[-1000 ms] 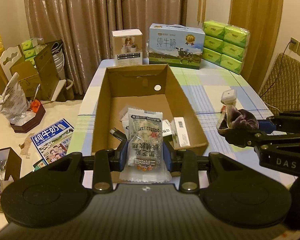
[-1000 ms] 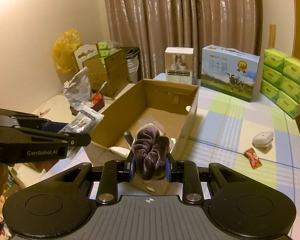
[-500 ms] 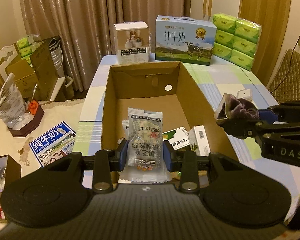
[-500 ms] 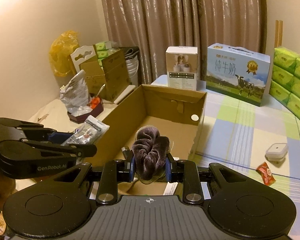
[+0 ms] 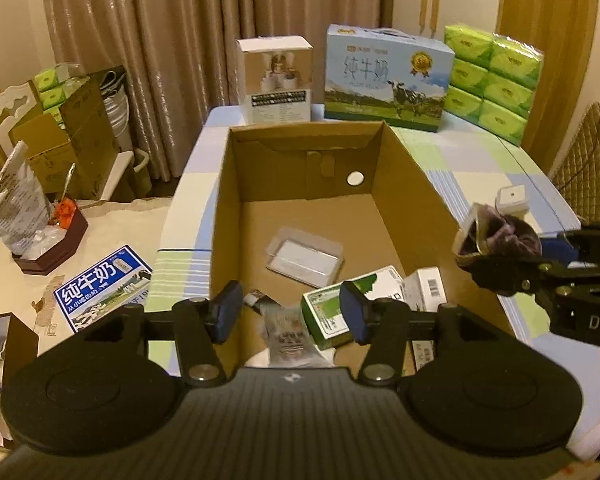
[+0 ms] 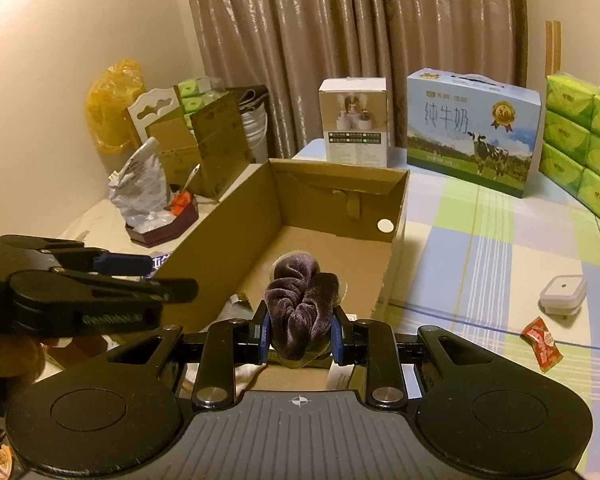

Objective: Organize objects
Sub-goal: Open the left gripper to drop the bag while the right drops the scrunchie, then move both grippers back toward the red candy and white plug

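The open brown cardboard box [image 5: 404, 184] on the checked tablecloth [image 6: 480, 248] already holds several things: a clear plastic case [image 5: 304, 256], a green-and-white carton [image 5: 332, 304], a small white barcoded box [image 5: 428, 288] and a silvery snack packet [image 5: 286, 330] lying at the near end, directly below the left gripper [image 5: 290, 312]. That gripper's blue-padded jaws stand wide apart w/ nothing between them, so the packet looks delivered.

The right gripper [image 6: 300, 330] is clamped on a dark purple velvet scrunchie [image 6: 300, 300], held up in the air at the box's near right corner, roughly over the rim (not yet inside, as far as both views show).

Left to do, by my read: the scrunchie goes in next, then the small white square gadget [image 6: 562, 292] and the red candy wrapper [image 6: 542, 342], both lying loose on the cloth, well apart from the box. So approx. halfway or a bit past; the milk carton and tissue packs at the back probably aren't part of it.
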Tool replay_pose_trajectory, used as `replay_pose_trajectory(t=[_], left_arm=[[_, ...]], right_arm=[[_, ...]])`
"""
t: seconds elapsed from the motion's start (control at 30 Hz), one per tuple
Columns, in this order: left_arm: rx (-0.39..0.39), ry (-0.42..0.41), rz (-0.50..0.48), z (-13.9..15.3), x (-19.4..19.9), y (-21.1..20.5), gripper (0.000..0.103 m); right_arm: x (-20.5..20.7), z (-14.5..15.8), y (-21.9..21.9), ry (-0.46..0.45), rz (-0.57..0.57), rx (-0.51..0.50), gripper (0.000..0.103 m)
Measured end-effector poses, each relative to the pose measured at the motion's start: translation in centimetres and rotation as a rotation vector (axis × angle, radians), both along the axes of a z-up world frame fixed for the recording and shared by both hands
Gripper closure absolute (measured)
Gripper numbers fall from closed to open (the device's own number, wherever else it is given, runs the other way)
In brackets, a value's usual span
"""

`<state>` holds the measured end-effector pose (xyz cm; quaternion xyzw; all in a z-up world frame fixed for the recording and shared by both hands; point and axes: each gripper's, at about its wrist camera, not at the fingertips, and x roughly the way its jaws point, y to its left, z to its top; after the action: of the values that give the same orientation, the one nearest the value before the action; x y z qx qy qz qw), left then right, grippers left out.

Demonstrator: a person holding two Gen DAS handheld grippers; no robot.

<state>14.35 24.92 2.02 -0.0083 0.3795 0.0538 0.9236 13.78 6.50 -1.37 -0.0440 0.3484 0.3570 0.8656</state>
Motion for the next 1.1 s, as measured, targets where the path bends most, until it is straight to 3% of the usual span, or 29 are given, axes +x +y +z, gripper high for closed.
replay_pose_trajectory(t=[0.37, 0.43, 0.47, 0.5, 0.83, 1.1], left_arm=[[-0.014, -0.013, 0.044, 0.3, -2.0, 1.3, 0.054], [-0.017, -0.016, 0.051, 0.3, -2.4, 1.6, 0.054], [-0.019, -0.016, 0.054, 0.3, -2.4, 1.7, 0.054], [-0.018, -0.015, 0.056, 0.3, -2.6, 1.8, 0.054], [-0.025, -0.016, 0.071, 0.1, -3.8, 1.8, 0.053], [-0.055, -0.029, 0.080, 0.9, -5.9, 0.0, 0.044]], right_arm=[[-0.2, 0.2, 1.1, -0.007, 0.012, 0.033, 0.076], [0.1, 0.2, 1.3, -0.027, 0.017, 0.065, 0.058], [0.3, 0.1, 1.3, -0.021, 0.018, 0.090, 0.044], [0.7, 0.0, 1.2, -0.007, 0.013, 0.107, 0.041], [0.0, 0.4, -1.1, 0.005, -0.043, 0.131, 0.040], [-3.1, 1.2, -5.0, 0.008, -0.094, 0.142, 0.031]])
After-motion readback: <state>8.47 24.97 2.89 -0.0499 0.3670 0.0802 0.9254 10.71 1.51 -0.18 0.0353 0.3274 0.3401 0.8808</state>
